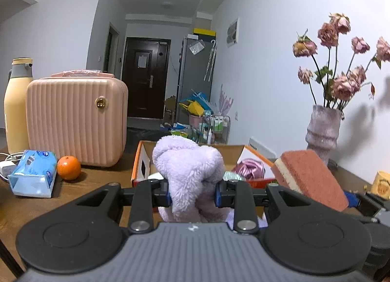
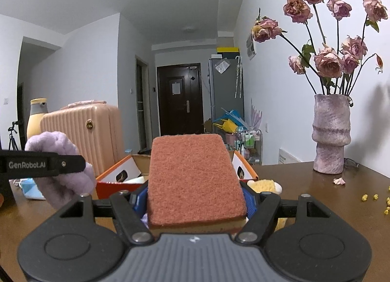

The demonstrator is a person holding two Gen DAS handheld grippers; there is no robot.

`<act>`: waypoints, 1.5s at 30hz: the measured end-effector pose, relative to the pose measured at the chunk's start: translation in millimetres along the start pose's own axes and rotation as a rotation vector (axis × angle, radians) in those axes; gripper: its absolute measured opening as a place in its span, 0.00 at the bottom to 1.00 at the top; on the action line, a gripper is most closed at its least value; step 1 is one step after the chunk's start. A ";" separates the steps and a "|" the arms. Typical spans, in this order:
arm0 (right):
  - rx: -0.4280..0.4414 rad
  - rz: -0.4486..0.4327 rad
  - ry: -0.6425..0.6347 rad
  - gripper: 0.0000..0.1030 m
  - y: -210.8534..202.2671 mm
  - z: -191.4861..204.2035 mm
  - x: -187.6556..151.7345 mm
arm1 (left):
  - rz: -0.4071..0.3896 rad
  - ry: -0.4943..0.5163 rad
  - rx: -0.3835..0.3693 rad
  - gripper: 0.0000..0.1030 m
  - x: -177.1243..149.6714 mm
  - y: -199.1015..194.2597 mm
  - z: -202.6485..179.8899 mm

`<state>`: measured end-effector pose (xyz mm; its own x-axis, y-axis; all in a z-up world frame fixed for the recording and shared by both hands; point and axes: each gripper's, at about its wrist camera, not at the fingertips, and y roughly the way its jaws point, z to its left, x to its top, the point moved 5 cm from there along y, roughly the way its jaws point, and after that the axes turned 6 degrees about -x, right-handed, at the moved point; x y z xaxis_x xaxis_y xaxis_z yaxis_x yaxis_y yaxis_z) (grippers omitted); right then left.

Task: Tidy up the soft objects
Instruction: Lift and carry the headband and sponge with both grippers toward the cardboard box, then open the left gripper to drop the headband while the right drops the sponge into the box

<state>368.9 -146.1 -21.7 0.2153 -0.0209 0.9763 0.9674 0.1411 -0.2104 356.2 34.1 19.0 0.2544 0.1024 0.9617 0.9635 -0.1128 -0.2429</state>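
My left gripper [image 1: 193, 193] is shut on a fluffy lilac cloth [image 1: 187, 167], bunched up between its blue pads and held in front of an open orange cardboard box [image 1: 139, 162]. Inside the box lies a shiny pink satin piece [image 1: 251, 168]. My right gripper [image 2: 195, 199] is shut on a sponge [image 2: 192, 179] with a rust-red scouring top and a yellow base, held level before the same box [image 2: 114, 179]. The sponge [image 1: 309, 177] shows at the right of the left wrist view. The lilac cloth [image 2: 61, 162] and the left gripper's finger [image 2: 43, 165] show at the left of the right wrist view.
On the brown table [image 1: 97, 184] stand a pink ribbed case [image 1: 75, 121], a yellow bottle [image 1: 15, 109], a blue tissue pack [image 1: 34, 174] and an orange [image 1: 68, 167]. A vase of dried roses [image 2: 331, 135] stands by the right wall. A yellow plush thing [image 2: 264, 187] lies beside the box.
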 end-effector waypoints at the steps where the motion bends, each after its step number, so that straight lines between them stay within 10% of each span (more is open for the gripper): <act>1: -0.002 -0.003 0.002 0.69 1.9 0.4 1.5 | -0.007 -0.001 0.001 0.29 2.9 2.6 -0.8; 45: -0.036 -0.036 0.040 0.69 147.6 14.9 45.9 | -0.032 -0.039 0.063 0.29 42.5 137.9 27.1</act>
<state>519.5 -111.5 -7.1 0.1844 -0.0646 0.9807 0.9787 0.1041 -0.1772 502.1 49.7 22.9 0.2252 0.1439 0.9636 0.9742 -0.0465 -0.2207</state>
